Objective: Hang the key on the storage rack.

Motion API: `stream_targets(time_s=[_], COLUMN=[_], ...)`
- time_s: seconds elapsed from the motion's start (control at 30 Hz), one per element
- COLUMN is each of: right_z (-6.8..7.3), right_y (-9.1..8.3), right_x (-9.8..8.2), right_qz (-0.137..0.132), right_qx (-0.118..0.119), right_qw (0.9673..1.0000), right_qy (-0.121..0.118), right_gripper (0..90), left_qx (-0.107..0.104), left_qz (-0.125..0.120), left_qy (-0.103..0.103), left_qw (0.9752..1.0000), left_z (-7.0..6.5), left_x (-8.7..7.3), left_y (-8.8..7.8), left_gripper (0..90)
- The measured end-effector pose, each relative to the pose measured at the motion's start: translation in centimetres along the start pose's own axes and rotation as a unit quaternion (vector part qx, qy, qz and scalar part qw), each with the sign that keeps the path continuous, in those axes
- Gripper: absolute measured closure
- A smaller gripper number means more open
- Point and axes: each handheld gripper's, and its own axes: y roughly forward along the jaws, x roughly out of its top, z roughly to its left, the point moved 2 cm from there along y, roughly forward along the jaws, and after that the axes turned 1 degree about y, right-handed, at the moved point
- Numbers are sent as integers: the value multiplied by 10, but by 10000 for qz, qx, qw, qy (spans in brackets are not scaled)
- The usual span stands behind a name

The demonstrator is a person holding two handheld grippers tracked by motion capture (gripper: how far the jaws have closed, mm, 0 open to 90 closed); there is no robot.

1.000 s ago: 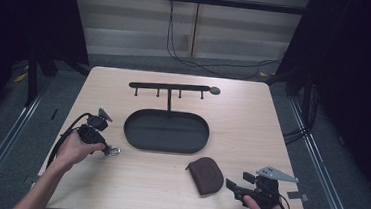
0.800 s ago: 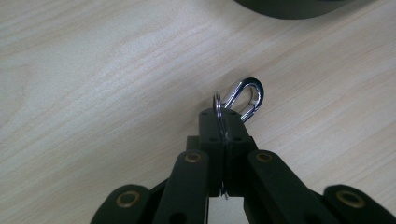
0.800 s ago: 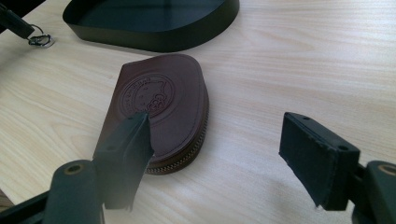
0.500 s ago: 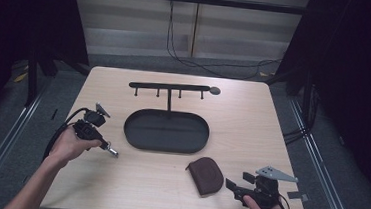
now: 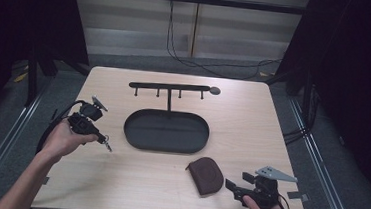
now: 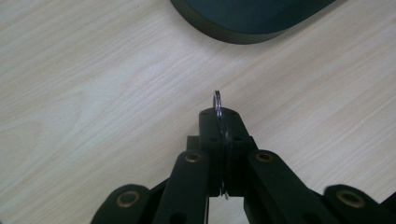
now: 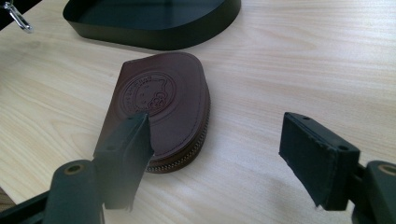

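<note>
Left gripper (image 6: 219, 122): jaws closed on a thin metal ring (image 6: 217, 103), held edge-on above the wooden table (image 5: 132, 180), near the left end of the black oval tray (image 5: 166, 131). Right gripper (image 7: 215, 161): jaws spread wide, empty, at the table's near right. Brown leather pouch (image 7: 161, 109): zipped, embossed, flat on the table just in front of the tray, beside the right gripper's one jaw. Black hook rack (image 5: 171, 87): upright behind the tray.

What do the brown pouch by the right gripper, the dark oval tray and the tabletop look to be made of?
The brown rounded zip pouch looks like leather or an imitation: smooth matte face with an embossed round emblem and a metal zipper along its edge. The dark oval tray seems painted metal or plastic, with a thin rim and satin sheen. The pale tabletop shows wood grain, possibly laminate.
</note>
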Motion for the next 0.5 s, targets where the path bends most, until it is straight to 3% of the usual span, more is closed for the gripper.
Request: stream_targets(time_s=[0.43, 0.5], right_z=[0, 0], right_y=[0, 0], right_x=[0, 0], right_qz=[11, 9], right_qx=[5, 6], right_qw=[10000, 10000], right_qy=[3, -1], right_gripper=[250, 250], left_qx=[-28, 33], left_qz=[202, 203], left_qy=[102, 10], left_qw=[9997, 9998], left_z=[-3, -4], left_x=[8, 11], left_y=[-16, -20], left_gripper=[893, 894])
